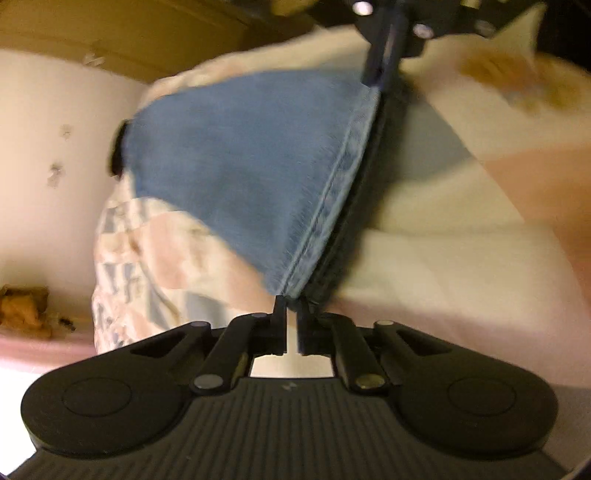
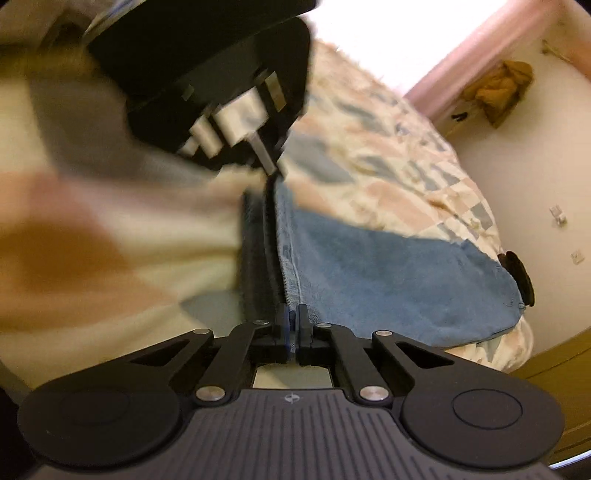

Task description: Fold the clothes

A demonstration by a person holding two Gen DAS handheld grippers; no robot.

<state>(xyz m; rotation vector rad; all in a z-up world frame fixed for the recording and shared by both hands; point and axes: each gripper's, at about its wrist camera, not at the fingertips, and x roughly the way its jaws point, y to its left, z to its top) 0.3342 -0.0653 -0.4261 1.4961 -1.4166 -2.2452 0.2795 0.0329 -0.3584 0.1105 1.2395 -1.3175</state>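
Note:
A blue denim garment (image 1: 240,166) hangs stretched between my two grippers above a patchwork quilt (image 1: 147,266). My left gripper (image 1: 291,306) is shut on one end of its stitched hem. My right gripper (image 2: 293,317) is shut on the other end of that hem, with the denim (image 2: 388,273) draping to the right of it. Each gripper shows at the far end of the taut hem in the other's view: the right one (image 1: 384,55) in the left wrist view, the left one (image 2: 275,170) in the right wrist view. Both views are blurred.
The quilt (image 2: 388,155) covers a bed. A cream wall (image 1: 40,166) stands beside it, with a crumpled orange cloth (image 2: 498,88) on a pink ledge. A small black object (image 2: 521,277) pokes out at the denim's far edge. A wooden surface (image 1: 129,33) lies beyond.

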